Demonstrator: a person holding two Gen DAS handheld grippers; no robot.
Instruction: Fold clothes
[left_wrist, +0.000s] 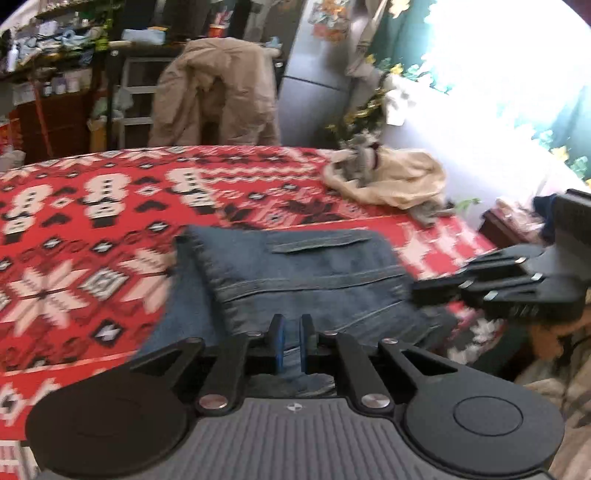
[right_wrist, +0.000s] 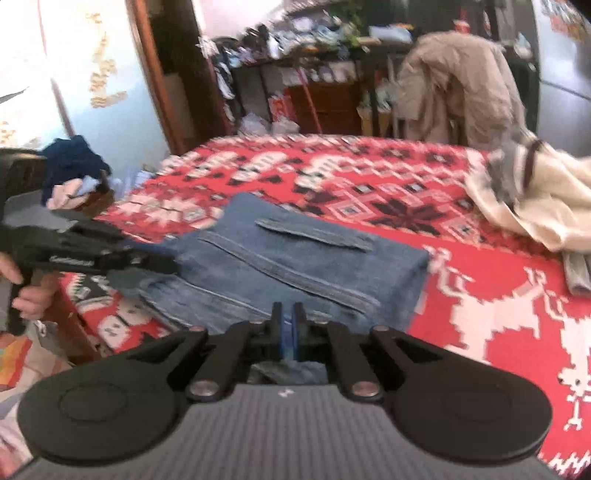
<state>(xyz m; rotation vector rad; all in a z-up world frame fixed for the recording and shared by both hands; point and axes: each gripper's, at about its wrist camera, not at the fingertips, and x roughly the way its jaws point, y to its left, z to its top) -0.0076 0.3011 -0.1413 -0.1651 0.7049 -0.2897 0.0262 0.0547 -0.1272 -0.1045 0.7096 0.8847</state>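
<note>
bed (left_wrist: 92, 206): biggest surface, covered w/ red-white patterned blanket; serves as the folding surface, so garment lies flat on it.
denim garment (left_wrist: 306, 269): folded into a rough rectangle, near edge of bed, mid-frame in both wrist views; flap pocket (right_wrist: 314, 234) faces up. Near hem is bunched and drawn toward the cameras, judged because both tools grip it there to shift or double the piece over.
cream garment (left_wrist: 391, 181): crumpled heap w/ grey cloth mixed in, on bed's far side, well apart from the denim; prob. next in the queue, left unfolded.
tan jacket (left_wrist: 218, 92): draped over a chair beyond the bed, off the work area.
left gripper (left_wrist: 291, 332): jaws together, clamped on a pinch of denim at the near hem; blue cloth shows betw. the pads.
right gripper (right_wrist: 286, 328): jaws together too, denim edge runs up between them and bunches below, so clamped on the same hem, beside the left one. Two holds side by side keep the edge straight.
hand (right_wrist: 26, 295): person's fingers wrapped round the left tool's handle, at bed's edge.
blur: both views smeared, fine detail of seams unclear.
</note>
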